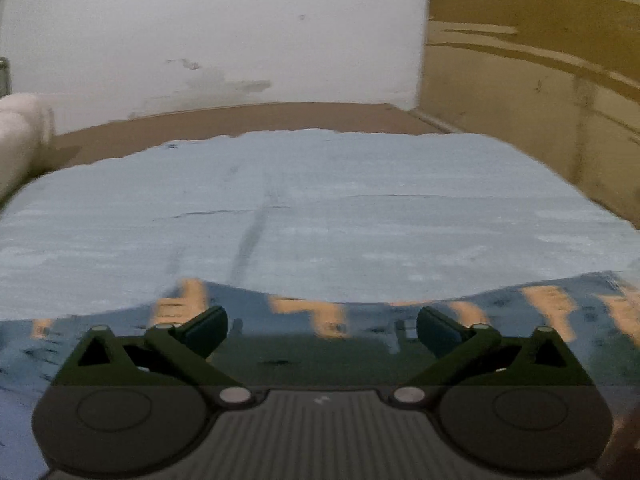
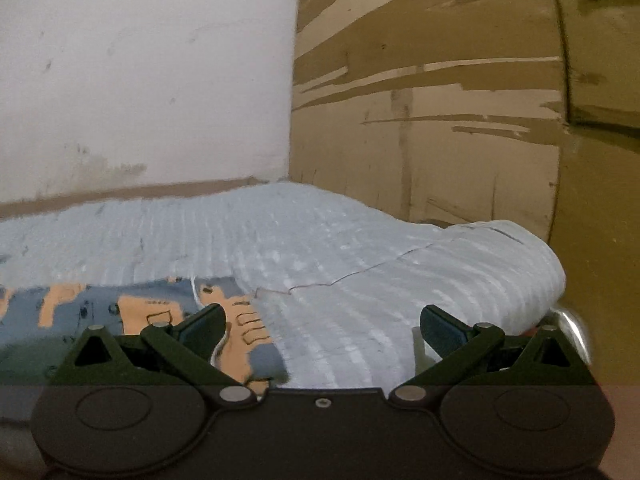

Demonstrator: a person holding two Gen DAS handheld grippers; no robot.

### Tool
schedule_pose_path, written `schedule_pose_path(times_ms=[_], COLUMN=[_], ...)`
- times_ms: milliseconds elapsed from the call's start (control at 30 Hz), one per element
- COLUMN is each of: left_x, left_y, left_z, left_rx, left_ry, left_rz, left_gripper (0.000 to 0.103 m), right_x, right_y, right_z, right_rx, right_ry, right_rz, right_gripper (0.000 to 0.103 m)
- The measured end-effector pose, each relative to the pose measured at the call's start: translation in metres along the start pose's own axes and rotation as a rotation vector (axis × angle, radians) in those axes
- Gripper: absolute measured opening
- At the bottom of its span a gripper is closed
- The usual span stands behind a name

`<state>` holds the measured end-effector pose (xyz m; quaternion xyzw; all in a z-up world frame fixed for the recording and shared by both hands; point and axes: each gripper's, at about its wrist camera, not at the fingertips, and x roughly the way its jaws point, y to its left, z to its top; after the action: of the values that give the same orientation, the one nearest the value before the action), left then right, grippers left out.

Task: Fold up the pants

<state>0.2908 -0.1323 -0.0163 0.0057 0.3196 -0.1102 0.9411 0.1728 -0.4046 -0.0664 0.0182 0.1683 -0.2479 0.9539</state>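
Light blue pants (image 1: 320, 216) lie spread flat over a bed with a blue and orange patterned sheet (image 1: 304, 312). My left gripper (image 1: 322, 330) is open, low over the sheet just short of the pants' near edge. In the right wrist view the pants (image 2: 360, 264) lie across the middle, their right end bunched up (image 2: 500, 264). My right gripper (image 2: 322, 330) is open, with the pants' near edge lying between its fingers; its left finger (image 2: 204, 328) is over the patterned sheet (image 2: 132, 312).
A white wall (image 1: 224, 32) stands behind the bed. A brown wooden panel with scraped paint (image 2: 440, 100) stands on the right. A pale rolled cushion (image 1: 20, 136) lies at the far left. A shiny metal part (image 2: 572, 320) shows at the bed's right edge.
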Motion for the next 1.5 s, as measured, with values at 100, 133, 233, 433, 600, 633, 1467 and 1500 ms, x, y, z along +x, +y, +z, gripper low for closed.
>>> schedule_pose_path(times_ms=[100,133,233,433,600,633,1467,1500], left_x=[0.001,0.003,0.01,0.028,0.029,0.03,0.009,0.006], left_y=[-0.027,-0.035,-0.057,-0.066,-0.068,-0.068,-0.021,-0.016], left_z=[-0.005,-0.007,-0.015,-0.031,-0.033,-0.033,-0.003,-0.001], left_rx=[0.022,0.036,0.072,0.108,0.116,0.116,-0.177,-0.204], left_ry=[-0.004,-0.002,0.01,0.049,0.042,0.042,0.15,0.145], left_rz=[-0.082,-0.105,-0.137,-0.111,-0.105,-0.103,-0.372,-0.393], left_gripper=[0.102,0.102,0.102,0.102,0.102,0.102,0.102,0.102], right_x=[-0.018,-0.021,-0.028,-0.028,-0.015,-0.013,-0.009,-0.012], right_y=[-0.009,-0.012,-0.019,-0.019,-0.024,-0.026,0.014,0.023], right_z=[-0.003,-0.003,-0.007,-0.009,-0.013,-0.012,0.025,0.029], right_rx=[0.083,0.122,0.234,0.389,0.493,0.512,0.293,0.245], right_ry=[0.005,0.023,0.085,0.159,0.189,0.187,0.089,0.074], right_rz=[0.07,0.12,0.276,0.508,0.471,0.465,0.291,0.294], right_gripper=[0.102,0.102,0.102,0.102,0.093,0.092,0.017,0.016])
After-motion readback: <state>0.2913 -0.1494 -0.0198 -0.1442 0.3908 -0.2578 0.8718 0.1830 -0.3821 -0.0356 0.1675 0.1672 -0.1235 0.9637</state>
